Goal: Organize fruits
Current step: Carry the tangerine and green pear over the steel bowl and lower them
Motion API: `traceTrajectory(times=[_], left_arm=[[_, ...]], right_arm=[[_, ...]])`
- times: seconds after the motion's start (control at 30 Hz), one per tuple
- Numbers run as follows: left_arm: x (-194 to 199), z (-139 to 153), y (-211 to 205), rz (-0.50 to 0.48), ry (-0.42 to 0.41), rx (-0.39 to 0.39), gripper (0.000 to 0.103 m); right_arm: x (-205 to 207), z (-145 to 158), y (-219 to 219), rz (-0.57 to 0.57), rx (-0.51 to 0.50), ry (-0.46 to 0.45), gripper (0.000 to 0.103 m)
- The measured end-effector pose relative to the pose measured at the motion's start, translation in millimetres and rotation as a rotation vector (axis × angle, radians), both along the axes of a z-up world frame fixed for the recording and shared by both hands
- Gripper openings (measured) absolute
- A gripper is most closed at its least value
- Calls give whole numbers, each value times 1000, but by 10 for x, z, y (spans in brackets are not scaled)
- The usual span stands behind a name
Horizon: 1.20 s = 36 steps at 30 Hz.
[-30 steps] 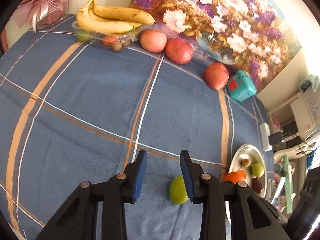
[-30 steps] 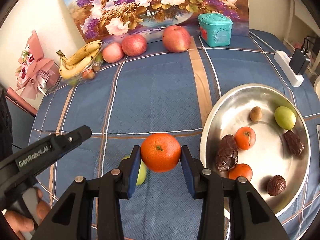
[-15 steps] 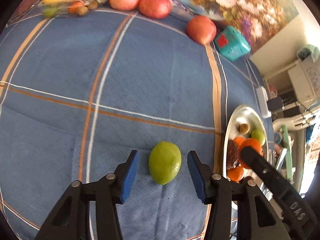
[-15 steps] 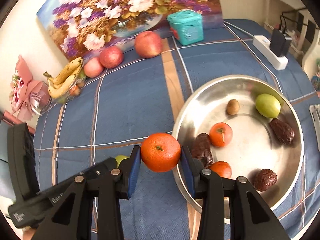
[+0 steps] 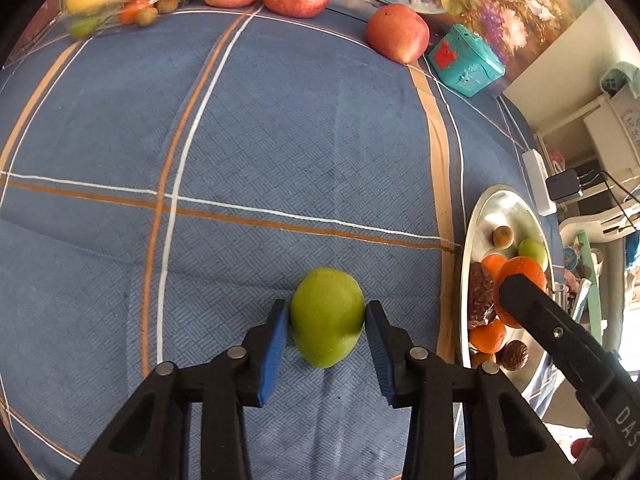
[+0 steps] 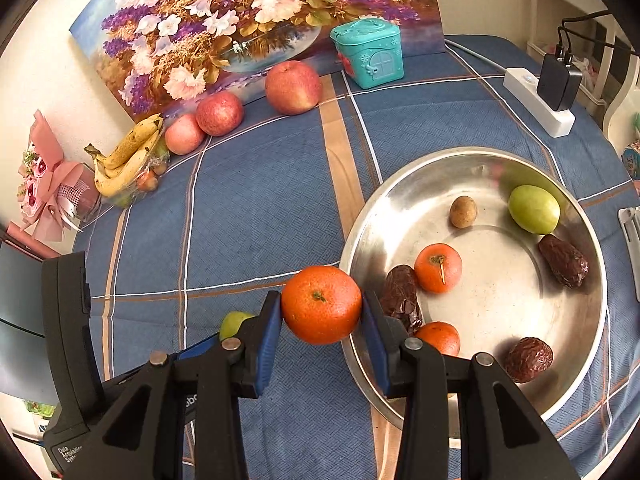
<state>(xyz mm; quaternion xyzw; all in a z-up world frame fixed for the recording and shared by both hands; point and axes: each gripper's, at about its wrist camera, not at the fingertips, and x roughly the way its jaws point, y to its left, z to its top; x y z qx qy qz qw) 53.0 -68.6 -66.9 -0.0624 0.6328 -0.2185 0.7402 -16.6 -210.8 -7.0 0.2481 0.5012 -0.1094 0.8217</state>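
Left claw [image 5: 326,318] now closing around smooth green fruit [image 5: 326,316], tablecloth [image 5: 280,140]

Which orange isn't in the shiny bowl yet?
The biggest orange, pinched in the right gripper at the metal bowl's near rim. The two smaller oranges already lie inside the bowl.

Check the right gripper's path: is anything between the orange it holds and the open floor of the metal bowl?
Partly. The right gripper holds the orange just outside the metal bowl. Past the near rim lie a dark date and two small oranges. Bare floor shows farther in, mid-bowl.
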Motion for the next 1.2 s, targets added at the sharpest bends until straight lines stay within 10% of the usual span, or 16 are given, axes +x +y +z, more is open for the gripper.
traceTrajectory(times=[0.6, 1.2], left_arm=[[-154, 466, -284, -108, -160, -226, 41], [-495, 362, -1003, -295, -161, -176, 41]], right_arm=[[-383, -99, -686, -252, 15, 20, 41], [-502, -205, -873, -270, 16, 55, 42]])
